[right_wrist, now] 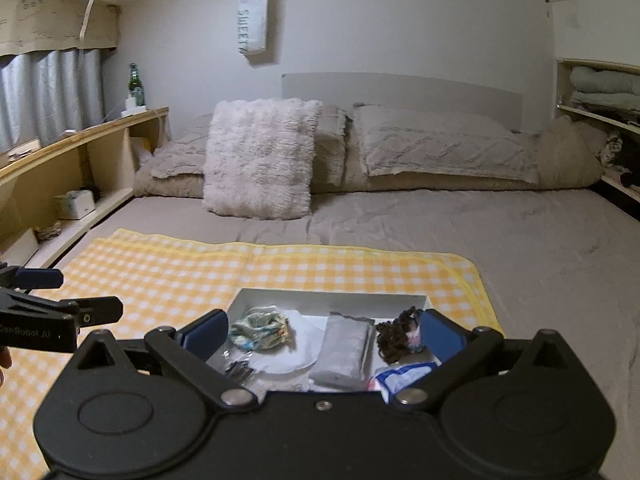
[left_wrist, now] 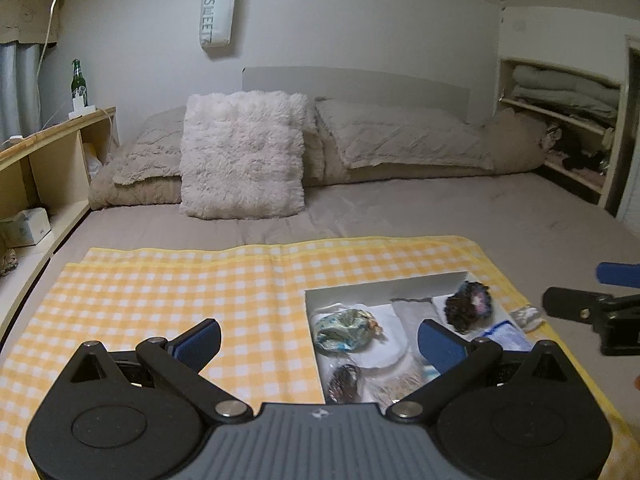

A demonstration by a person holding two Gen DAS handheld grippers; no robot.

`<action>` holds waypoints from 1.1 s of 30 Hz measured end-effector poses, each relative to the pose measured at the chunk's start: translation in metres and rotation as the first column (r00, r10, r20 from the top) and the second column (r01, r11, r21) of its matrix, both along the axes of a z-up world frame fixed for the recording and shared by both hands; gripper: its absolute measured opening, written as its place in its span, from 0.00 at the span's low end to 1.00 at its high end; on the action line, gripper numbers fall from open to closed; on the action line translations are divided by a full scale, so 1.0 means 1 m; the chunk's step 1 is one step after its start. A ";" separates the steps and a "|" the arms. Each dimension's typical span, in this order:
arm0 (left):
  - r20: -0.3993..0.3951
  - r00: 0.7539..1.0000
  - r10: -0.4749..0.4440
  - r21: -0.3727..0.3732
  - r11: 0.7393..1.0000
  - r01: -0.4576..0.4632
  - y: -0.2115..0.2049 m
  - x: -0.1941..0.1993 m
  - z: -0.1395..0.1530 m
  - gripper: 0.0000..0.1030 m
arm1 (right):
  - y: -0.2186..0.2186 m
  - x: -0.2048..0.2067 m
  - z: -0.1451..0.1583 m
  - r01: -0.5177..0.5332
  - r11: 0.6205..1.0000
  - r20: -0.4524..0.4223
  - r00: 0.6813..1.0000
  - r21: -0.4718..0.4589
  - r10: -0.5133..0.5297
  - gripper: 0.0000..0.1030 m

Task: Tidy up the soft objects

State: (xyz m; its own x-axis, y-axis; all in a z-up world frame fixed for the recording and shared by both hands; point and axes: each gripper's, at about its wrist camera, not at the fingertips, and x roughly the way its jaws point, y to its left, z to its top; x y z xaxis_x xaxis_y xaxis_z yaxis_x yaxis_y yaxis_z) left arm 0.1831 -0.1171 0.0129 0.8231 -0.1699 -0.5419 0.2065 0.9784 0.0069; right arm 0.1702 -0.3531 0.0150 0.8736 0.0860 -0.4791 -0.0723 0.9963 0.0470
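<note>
A shallow white box (left_wrist: 384, 286) (right_wrist: 332, 298) lies on a yellow checked cloth (left_wrist: 180, 292) (right_wrist: 168, 276) on the bed. In it lie a green-blue scrunchie (left_wrist: 344, 330) (right_wrist: 260, 328), a dark frizzy scrunchie (left_wrist: 468, 306) (right_wrist: 396, 340), a grey pouch (right_wrist: 344, 350), white pads (right_wrist: 300, 344), a small dark item in plastic (left_wrist: 344, 380) and a blue-white packet (left_wrist: 506, 336) (right_wrist: 396, 378). My left gripper (left_wrist: 318, 346) is open above the box's left edge. My right gripper (right_wrist: 322, 334) is open over the box and also shows at the right of the left wrist view (left_wrist: 592, 312).
A fluffy white cushion (left_wrist: 240, 154) (right_wrist: 260, 158) and beige pillows (left_wrist: 404, 136) lie at the bed's head. A wooden shelf (left_wrist: 52, 148) with a green bottle (left_wrist: 79, 84) runs along the left. Shelves with folded bedding (left_wrist: 560, 96) stand at the right. A small crumpled wrapper (left_wrist: 528, 316) lies beside the box.
</note>
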 end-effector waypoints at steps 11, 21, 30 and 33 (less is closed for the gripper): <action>0.062 0.998 0.004 -0.013 1.000 -0.003 0.017 -0.078 0.011 1.00 | 0.014 -0.070 0.008 -0.051 0.998 0.030 0.998 -0.031 0.052 1.00; 0.072 0.997 0.029 -0.032 0.999 -0.027 0.035 -0.122 0.000 1.00 | 0.014 -0.119 0.002 -0.041 0.999 0.076 0.996 -0.011 0.041 1.00; 0.092 0.995 0.044 -0.015 0.999 -0.043 0.043 -0.146 -0.010 1.00 | 0.014 -0.145 -0.007 0.006 1.000 0.109 0.994 -0.012 -0.005 1.00; 0.104 0.994 0.038 -0.007 0.999 -0.038 0.044 -0.152 -0.011 1.00 | 0.015 -0.151 -0.009 0.010 1.000 0.116 0.993 -0.013 -0.009 1.00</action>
State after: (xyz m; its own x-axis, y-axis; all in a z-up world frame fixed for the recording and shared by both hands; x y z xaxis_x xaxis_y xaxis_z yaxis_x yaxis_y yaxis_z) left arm 0.0312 -0.0734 0.0014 0.8807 -0.1400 -0.4524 0.1675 0.9857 0.0209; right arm 0.0192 -0.3384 0.0055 0.9239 0.0715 -0.3760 -0.0668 0.9974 0.0255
